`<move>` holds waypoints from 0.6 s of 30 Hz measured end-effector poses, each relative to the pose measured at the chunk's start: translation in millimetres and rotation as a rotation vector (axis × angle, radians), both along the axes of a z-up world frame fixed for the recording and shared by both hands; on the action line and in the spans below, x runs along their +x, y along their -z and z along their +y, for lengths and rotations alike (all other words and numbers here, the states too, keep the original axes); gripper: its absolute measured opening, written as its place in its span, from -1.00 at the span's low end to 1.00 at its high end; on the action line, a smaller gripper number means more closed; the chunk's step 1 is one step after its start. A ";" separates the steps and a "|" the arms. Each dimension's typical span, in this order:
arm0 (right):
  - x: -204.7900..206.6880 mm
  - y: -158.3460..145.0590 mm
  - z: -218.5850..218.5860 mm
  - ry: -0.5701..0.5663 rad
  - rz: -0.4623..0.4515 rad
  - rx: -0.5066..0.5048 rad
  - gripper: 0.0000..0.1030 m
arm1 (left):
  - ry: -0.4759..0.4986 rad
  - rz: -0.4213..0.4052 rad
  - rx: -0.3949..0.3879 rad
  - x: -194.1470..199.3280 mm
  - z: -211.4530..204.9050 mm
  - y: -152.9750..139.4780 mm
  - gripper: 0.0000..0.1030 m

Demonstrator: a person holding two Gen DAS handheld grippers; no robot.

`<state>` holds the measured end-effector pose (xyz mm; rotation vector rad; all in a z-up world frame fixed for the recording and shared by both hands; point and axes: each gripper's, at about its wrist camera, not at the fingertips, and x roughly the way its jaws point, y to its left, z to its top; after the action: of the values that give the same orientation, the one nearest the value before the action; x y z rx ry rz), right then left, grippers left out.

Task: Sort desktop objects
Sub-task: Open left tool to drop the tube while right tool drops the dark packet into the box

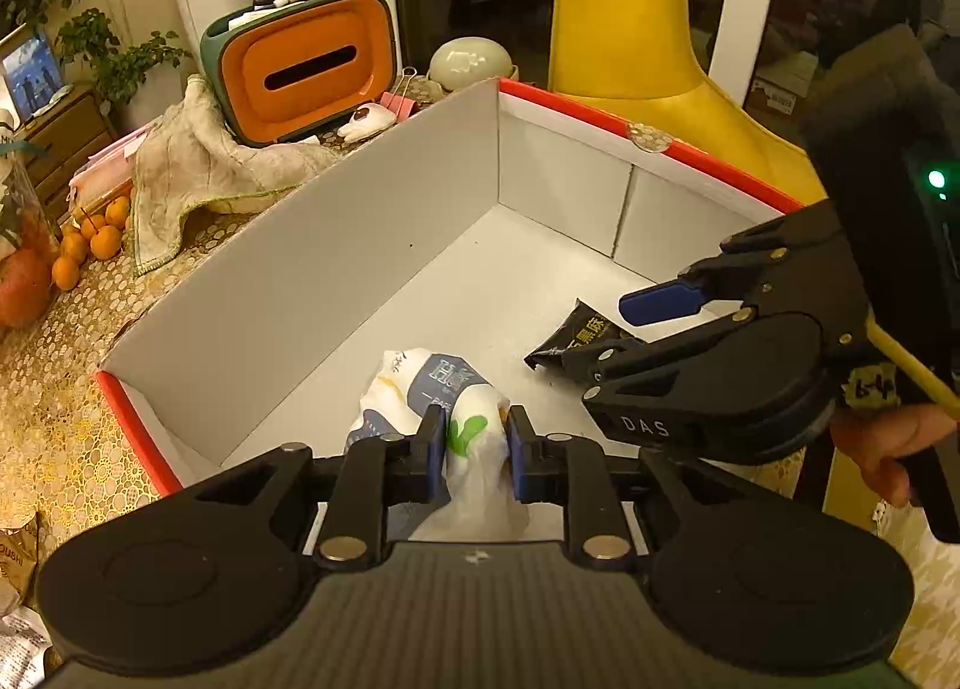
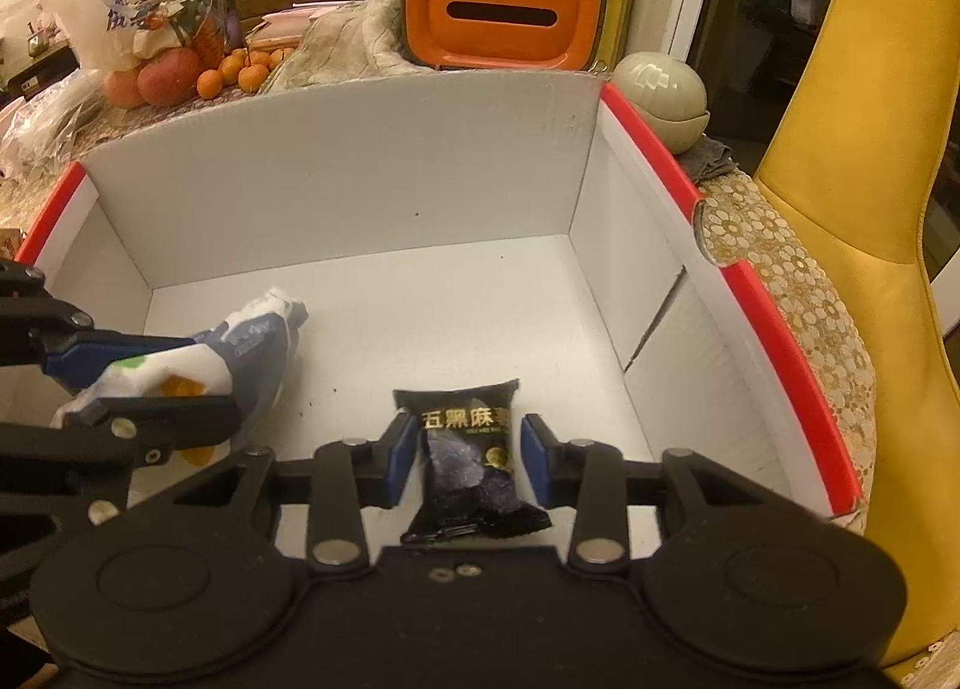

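Observation:
A white cardboard box with red rims [image 1: 336, 269] [image 2: 336, 179] stands on the table. My left gripper [image 1: 477, 449] is shut on a white and blue snack packet [image 1: 432, 389] and holds it inside the box; the packet also shows in the right wrist view [image 2: 252, 341]. My right gripper [image 2: 468, 455] is open, with its fingers on either side of a black snack packet [image 2: 474, 461] that lies on the box floor. The black packet [image 1: 576, 335] and the right gripper [image 1: 636, 329] also show in the left wrist view.
An orange and green tissue box [image 1: 300, 65] [image 2: 504, 11], a crumpled cloth [image 1: 198, 161], a round grey-green lidded bowl [image 1: 471, 62] [image 2: 657, 83] and oranges [image 1: 90, 245] [image 2: 240, 71] sit behind the box. A yellow chair [image 1: 636, 29] [image 2: 870, 209] stands on the right.

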<state>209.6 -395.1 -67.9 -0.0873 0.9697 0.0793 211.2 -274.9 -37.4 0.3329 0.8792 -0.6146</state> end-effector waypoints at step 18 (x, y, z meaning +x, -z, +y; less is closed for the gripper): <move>-36.0 -48.6 8.9 -0.050 -0.070 0.015 0.06 | -0.038 -0.049 -0.130 -36.9 45.9 -48.5 0.09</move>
<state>173.6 -386.2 -19.3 -0.1002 0.8967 0.1289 174.3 -229.0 11.1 0.2122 0.7930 -0.6226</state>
